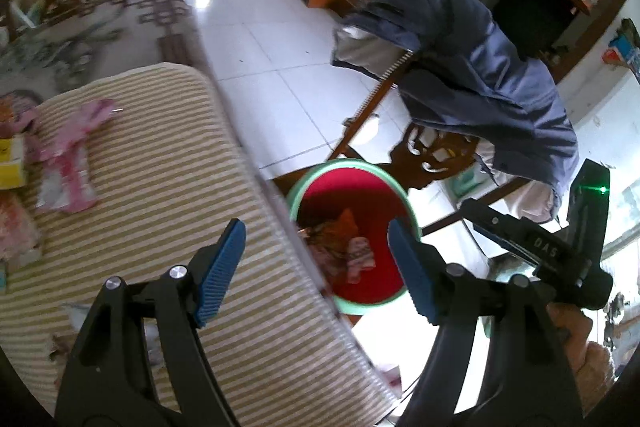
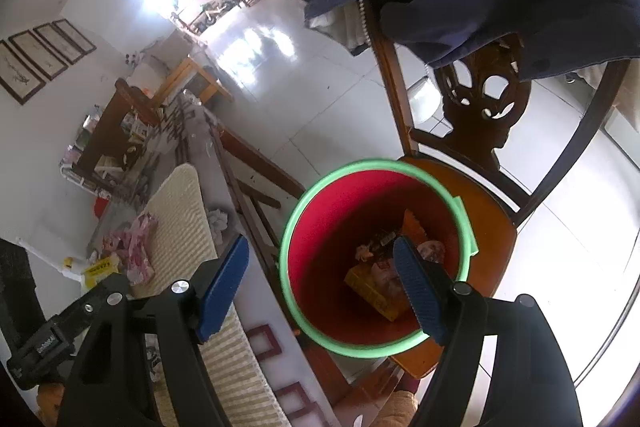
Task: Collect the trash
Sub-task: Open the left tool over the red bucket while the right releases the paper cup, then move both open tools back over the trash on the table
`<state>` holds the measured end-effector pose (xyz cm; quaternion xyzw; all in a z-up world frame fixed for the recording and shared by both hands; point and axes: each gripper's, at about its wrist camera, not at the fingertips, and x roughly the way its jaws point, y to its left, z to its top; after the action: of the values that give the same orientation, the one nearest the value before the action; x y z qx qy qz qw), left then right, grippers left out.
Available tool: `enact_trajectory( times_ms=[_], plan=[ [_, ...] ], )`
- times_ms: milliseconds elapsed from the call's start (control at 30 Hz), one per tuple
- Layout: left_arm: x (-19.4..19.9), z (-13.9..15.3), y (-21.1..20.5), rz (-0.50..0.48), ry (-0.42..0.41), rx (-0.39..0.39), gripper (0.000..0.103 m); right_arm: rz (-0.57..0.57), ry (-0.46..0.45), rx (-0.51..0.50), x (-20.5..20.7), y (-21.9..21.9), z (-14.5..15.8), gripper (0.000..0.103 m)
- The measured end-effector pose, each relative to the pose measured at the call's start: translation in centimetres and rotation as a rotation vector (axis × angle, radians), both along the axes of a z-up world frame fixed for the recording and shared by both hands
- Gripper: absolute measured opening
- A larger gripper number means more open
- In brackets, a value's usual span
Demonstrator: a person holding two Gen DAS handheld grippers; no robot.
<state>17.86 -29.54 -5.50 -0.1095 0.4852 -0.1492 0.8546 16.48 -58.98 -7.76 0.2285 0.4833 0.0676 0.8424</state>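
Note:
A red bucket with a green rim [image 1: 340,165] stands on a wooden chair seat [image 2: 492,227] beside the table. Inside lie a yellow box [image 2: 368,287] and several crumpled wrappers [image 1: 344,243]. My left gripper [image 1: 316,227] is open and holds nothing; it hovers over the table edge, with one pad above the striped mat [image 1: 160,187] and the other above the bucket. My right gripper [image 2: 320,241] is also open with nothing in it, above the bucket's near-left rim [image 2: 304,203]. A pink wrapper [image 1: 68,163] and a yellow box [image 2: 100,269] lie on the mat.
A blue jacket [image 1: 480,67] hangs over the carved chair back [image 2: 480,107] behind the bucket. A crumpled white paper [image 2: 218,219] lies by the mat's edge. Small scraps [image 1: 72,311] sit at the mat's near corner. White tiled floor [image 1: 260,47] stretches beyond.

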Motion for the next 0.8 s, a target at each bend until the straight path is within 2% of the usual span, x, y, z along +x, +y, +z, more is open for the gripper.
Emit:
enact_trajectory(
  times_ms=[200, 500, 633, 800],
  plan=[
    [-2.2, -0.8, 5.8, 0.118, 0.021, 0.04, 0.071, 0.086, 0.023, -0.005, 0.0, 4.2, -0.6, 0.073],
    [-6.3, -2.1, 17.6, 0.385, 0.057, 0.034, 0.071, 0.211, 0.041, -0.031, 0.3, 12.0, -0.7, 0.073],
    [-8.6, -2.2, 22.4, 0.463, 0.042, 0.015, 0.071, 0.254, 0.046, -0.05, 0.1, 16.4, -0.8, 0.073],
    [-10.7, -3.4, 28.5, 0.53, 0.069, -0.03, 0.071, 0.306, 0.037, -0.076, -1.2, 22.0, -0.2, 0.073]
  ],
)
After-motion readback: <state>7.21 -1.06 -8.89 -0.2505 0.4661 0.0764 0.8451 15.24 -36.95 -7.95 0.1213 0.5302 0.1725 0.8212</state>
